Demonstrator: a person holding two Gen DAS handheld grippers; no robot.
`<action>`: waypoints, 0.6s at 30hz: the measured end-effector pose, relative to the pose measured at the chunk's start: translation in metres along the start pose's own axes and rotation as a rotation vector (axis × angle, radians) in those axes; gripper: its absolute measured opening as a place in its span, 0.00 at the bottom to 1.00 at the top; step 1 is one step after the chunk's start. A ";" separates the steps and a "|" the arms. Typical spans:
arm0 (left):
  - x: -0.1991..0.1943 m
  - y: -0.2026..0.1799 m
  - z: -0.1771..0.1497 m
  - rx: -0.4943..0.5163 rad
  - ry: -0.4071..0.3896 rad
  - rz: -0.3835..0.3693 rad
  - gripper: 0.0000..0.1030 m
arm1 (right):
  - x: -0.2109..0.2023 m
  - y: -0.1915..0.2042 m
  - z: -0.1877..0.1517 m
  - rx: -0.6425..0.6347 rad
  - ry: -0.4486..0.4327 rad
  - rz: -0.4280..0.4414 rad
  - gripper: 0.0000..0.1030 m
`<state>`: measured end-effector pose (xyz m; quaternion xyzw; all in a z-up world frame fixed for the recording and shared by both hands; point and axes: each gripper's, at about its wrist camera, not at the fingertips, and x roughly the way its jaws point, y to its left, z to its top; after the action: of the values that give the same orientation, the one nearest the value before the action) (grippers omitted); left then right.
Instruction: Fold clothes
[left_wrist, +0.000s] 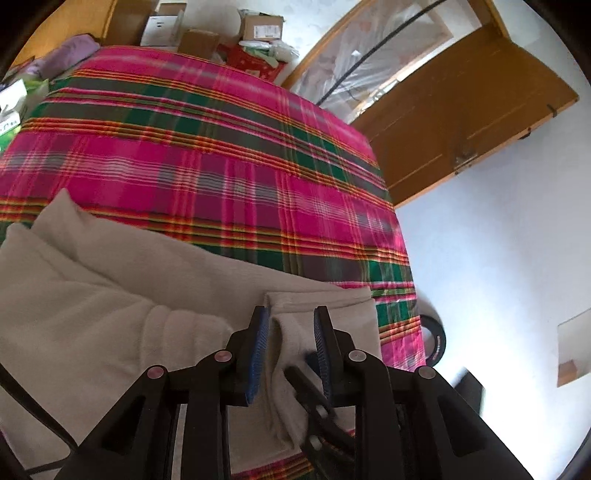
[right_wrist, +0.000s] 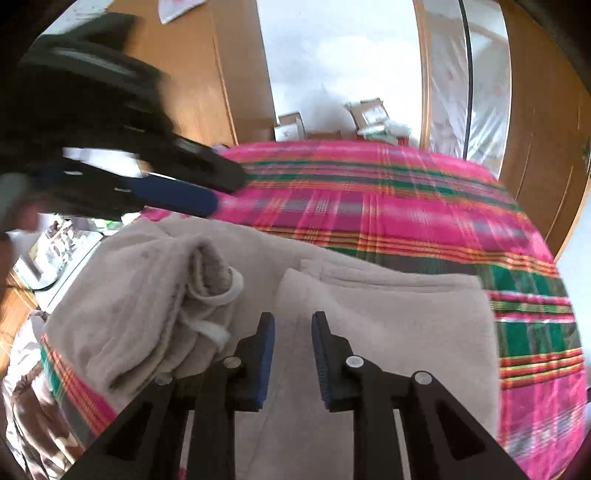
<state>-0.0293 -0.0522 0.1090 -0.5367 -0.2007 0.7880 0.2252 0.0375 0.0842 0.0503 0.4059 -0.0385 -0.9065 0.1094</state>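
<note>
1. Two claws are in view over a bed covered by a pink, green and orange plaid blanket (left_wrist: 207, 155).
2. One beige fleece garment (left_wrist: 92, 302) lies on the near part of the bed, partly folded, with a squared folded section toward the bed's right edge and a bunched, rolled section (right_wrist: 199, 280) to the left.
3. Left claw (left_wrist: 290, 325): jaws partly apart, with a raised fold of the beige cloth standing between the blue pads. Whether the pads press on that fold cannot be told.
4. Right claw (right_wrist: 293, 325): jaws partly apart above the folded section, nothing between the pads; released.
5. In the right wrist view the left claw appears blurred at upper left, above the bunched cloth.
6. Cardboard boxes (left_wrist: 258, 26) stand beyond the far end of the bed.
7. A brown wooden door (left_wrist: 469, 107) stands open to the right of the bed, beside a white floor (left_wrist: 491, 266).
</note>
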 end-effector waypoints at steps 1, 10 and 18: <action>-0.004 0.004 -0.001 -0.007 -0.007 0.001 0.24 | 0.010 -0.002 0.001 0.014 0.023 0.019 0.21; -0.022 0.023 -0.015 -0.043 -0.035 0.010 0.24 | 0.006 0.013 -0.002 -0.020 -0.009 0.012 0.21; -0.020 0.029 -0.021 -0.052 -0.025 0.005 0.24 | 0.016 0.006 0.002 0.073 0.040 -0.026 0.21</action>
<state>-0.0067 -0.0859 0.1011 -0.5331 -0.2225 0.7897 0.2069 0.0272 0.0746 0.0408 0.4280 -0.0641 -0.8976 0.0833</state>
